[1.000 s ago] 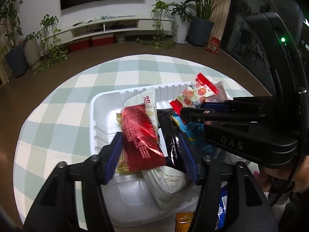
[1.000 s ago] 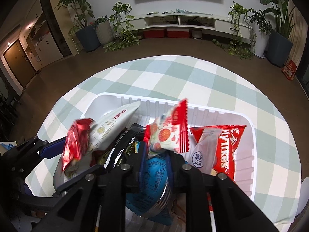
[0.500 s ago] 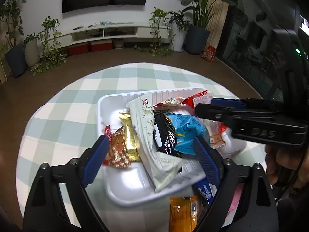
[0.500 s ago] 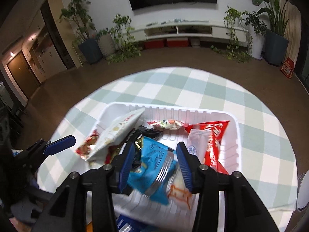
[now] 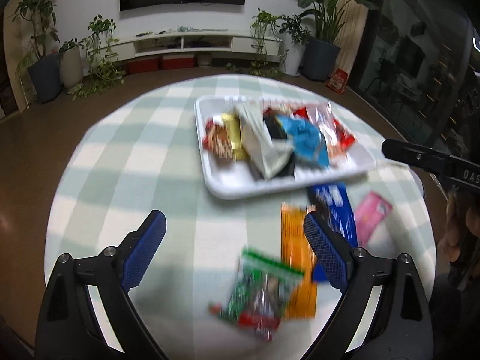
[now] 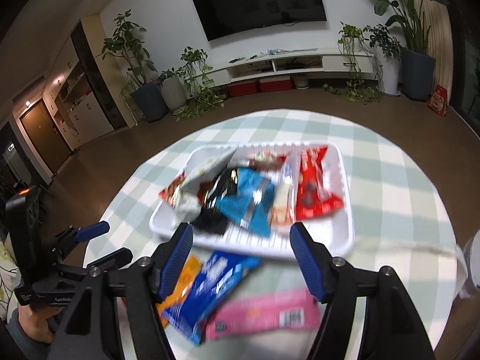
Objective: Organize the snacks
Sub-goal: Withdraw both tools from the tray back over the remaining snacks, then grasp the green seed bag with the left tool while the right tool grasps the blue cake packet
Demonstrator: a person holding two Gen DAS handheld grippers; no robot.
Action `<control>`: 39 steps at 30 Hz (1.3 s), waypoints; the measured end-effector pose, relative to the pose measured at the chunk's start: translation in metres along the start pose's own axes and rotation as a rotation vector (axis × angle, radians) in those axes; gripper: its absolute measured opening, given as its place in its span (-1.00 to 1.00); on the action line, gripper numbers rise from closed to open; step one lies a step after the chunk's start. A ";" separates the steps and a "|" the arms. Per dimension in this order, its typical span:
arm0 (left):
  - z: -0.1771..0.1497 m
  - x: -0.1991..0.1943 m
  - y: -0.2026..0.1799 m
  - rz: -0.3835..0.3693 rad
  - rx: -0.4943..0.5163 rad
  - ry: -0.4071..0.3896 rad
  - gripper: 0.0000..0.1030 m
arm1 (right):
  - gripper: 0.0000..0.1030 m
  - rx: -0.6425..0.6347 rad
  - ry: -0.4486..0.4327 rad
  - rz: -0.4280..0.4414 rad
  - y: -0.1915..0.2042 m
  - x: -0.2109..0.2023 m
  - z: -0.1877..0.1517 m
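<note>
Both pairs of blue-padded fingers, left gripper and right gripper, gape wide and hold nothing, probably freed for the next pick. The white plastic tray at twelve o'clock holds piled packets; orange, blue, pink and green packets lie loose on the checked surface toward six. Blur defeats all print except "DAS" on the gripper body.

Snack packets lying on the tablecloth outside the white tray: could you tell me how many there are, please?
4, all near the tray's front edge: orange packet, blue packet, pink packet, green packet. Others may be hidden.
</note>
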State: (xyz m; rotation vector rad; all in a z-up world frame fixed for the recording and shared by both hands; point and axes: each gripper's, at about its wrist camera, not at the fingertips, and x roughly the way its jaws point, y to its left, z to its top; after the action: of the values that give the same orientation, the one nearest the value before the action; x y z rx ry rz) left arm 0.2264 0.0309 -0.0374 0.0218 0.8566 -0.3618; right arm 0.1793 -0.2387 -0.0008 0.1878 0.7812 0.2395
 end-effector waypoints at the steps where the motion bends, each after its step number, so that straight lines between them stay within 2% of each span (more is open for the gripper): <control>1: -0.007 -0.002 -0.001 0.005 0.005 0.008 0.82 | 0.43 0.005 -0.002 0.001 0.000 -0.004 -0.009; 4: -0.027 -0.006 -0.007 0.002 0.044 0.041 0.82 | 0.46 0.009 0.012 -0.010 0.000 -0.011 -0.030; 9: -0.039 -0.007 -0.025 0.002 0.167 0.086 0.82 | 0.45 0.042 0.046 -0.009 -0.005 -0.014 -0.055; 16: -0.042 0.008 -0.038 0.011 0.393 0.143 0.82 | 0.43 0.032 0.059 0.000 -0.002 -0.011 -0.060; 20: -0.044 0.016 -0.028 -0.035 0.353 0.158 0.81 | 0.38 0.025 0.088 0.003 0.003 -0.005 -0.061; 25: -0.046 0.022 -0.020 -0.047 0.334 0.170 0.79 | 0.30 -0.003 0.115 0.018 0.020 0.007 -0.055; 28: -0.045 0.021 -0.018 -0.052 0.329 0.161 0.79 | 0.25 -0.021 0.165 0.011 0.035 0.025 -0.050; 31: -0.047 0.025 -0.018 -0.052 0.339 0.176 0.64 | 0.19 -0.023 0.210 -0.001 0.046 0.043 -0.048; 35: -0.047 0.027 -0.015 -0.070 0.321 0.185 0.60 | 0.18 -0.015 0.270 -0.052 0.051 0.064 -0.045; 39: -0.045 0.031 -0.008 -0.099 0.286 0.194 0.31 | 0.16 -0.017 0.299 -0.084 0.052 0.077 -0.046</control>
State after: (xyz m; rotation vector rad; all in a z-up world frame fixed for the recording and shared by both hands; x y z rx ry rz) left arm 0.2091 0.0220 -0.0891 0.2847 0.9939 -0.5797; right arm 0.1917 -0.1640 -0.0713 0.1030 1.0814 0.1966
